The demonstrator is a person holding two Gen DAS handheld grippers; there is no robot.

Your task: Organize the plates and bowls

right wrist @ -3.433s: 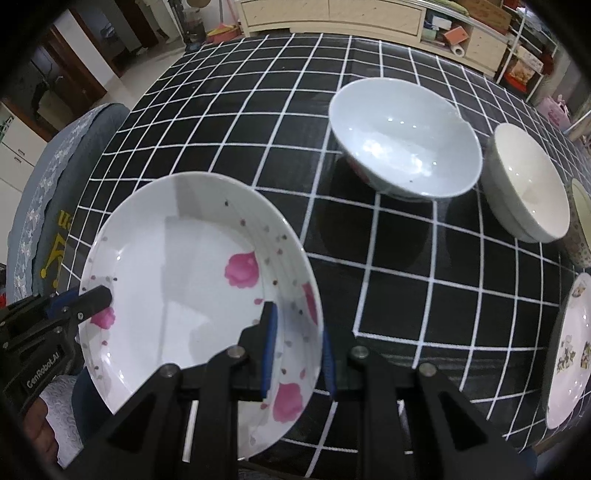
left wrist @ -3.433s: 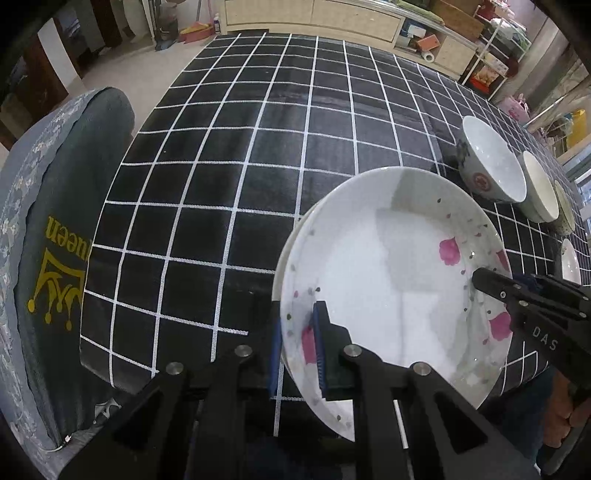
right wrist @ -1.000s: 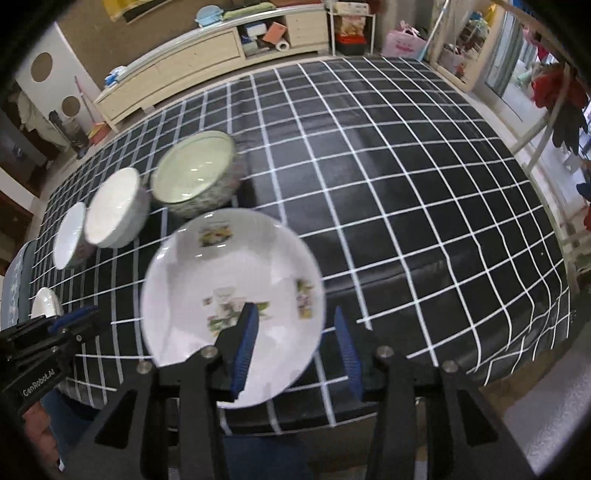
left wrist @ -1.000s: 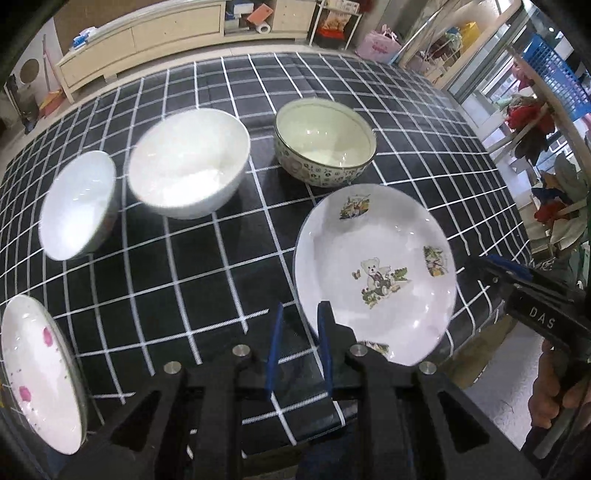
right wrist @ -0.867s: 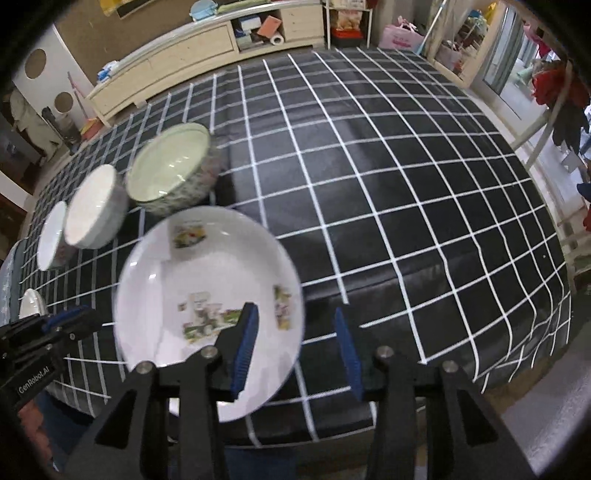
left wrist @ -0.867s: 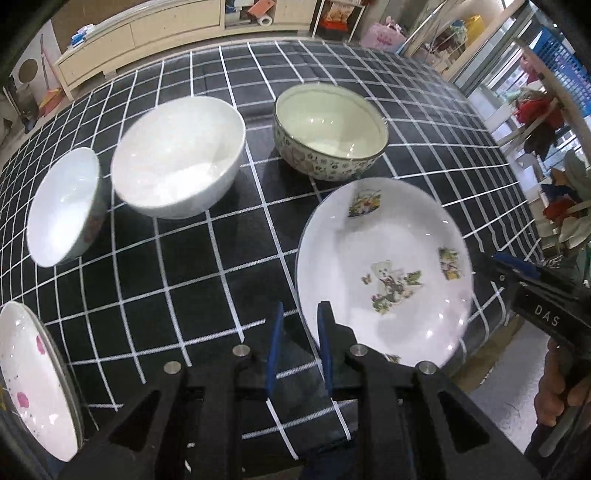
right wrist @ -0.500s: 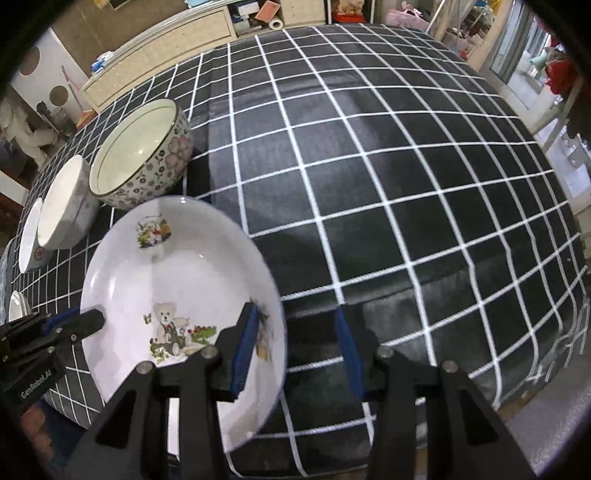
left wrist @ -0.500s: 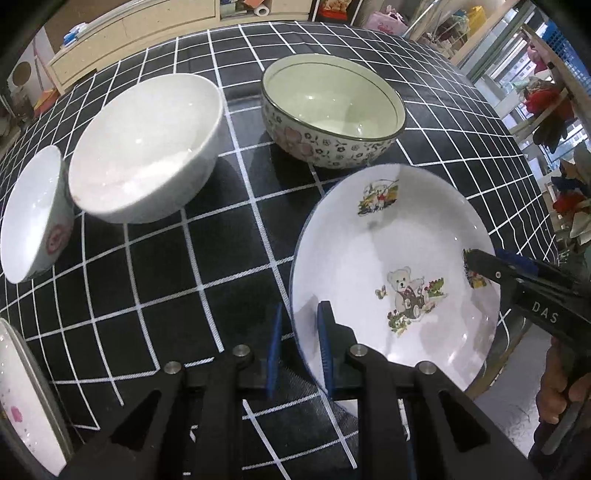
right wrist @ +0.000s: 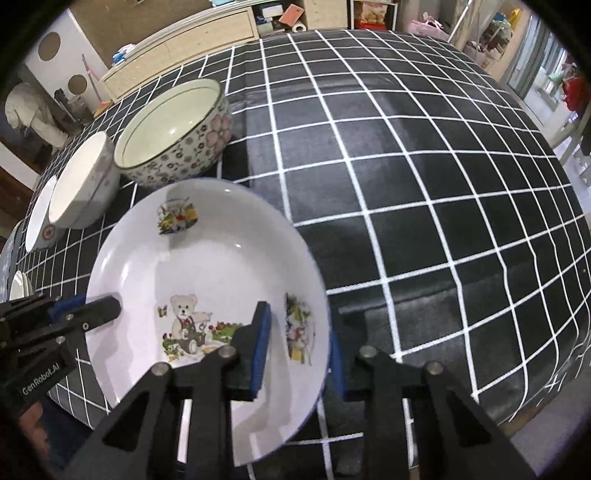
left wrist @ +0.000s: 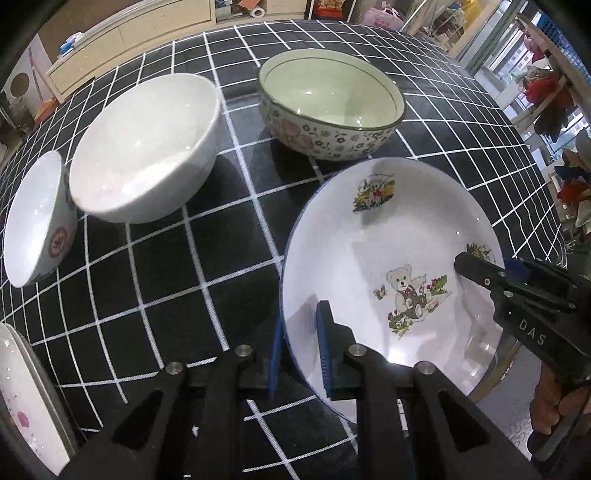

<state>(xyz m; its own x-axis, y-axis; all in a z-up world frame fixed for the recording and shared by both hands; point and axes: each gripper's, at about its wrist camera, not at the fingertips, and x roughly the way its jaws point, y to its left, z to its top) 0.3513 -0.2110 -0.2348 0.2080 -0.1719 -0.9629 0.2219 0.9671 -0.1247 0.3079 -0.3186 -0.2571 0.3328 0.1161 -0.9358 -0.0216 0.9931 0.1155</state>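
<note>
A white plate with a teddy bear print (left wrist: 388, 240) (right wrist: 221, 258) lies at the near edge of the black checked tablecloth (right wrist: 406, 184). My left gripper (left wrist: 300, 350) (right wrist: 88, 308) is shut on its left rim, one blue pad inside the plate and one under the rim. My right gripper (right wrist: 297, 350) (left wrist: 480, 266) straddles the right rim. Its jaws are closing and a small gap shows at the pads. Behind the plate stand a floral bowl (left wrist: 328, 110) (right wrist: 173, 133), a white bowl (left wrist: 144, 147) (right wrist: 81, 184) and a smaller white bowl (left wrist: 33, 221) (right wrist: 38, 218).
Stacked white plates with pink flowers (left wrist: 22, 406) (right wrist: 16, 286) rest at the far left of the table. A hand (left wrist: 554, 413) grips the right tool. The cloth to the right of the bear plate is bare. A long low cabinet (right wrist: 184, 33) stands beyond the table.
Both grippers left the pink-flower plate at the left and came down over the bear plate. Its rim slid between the left pads, and the right jaws narrowed around the other rim.
</note>
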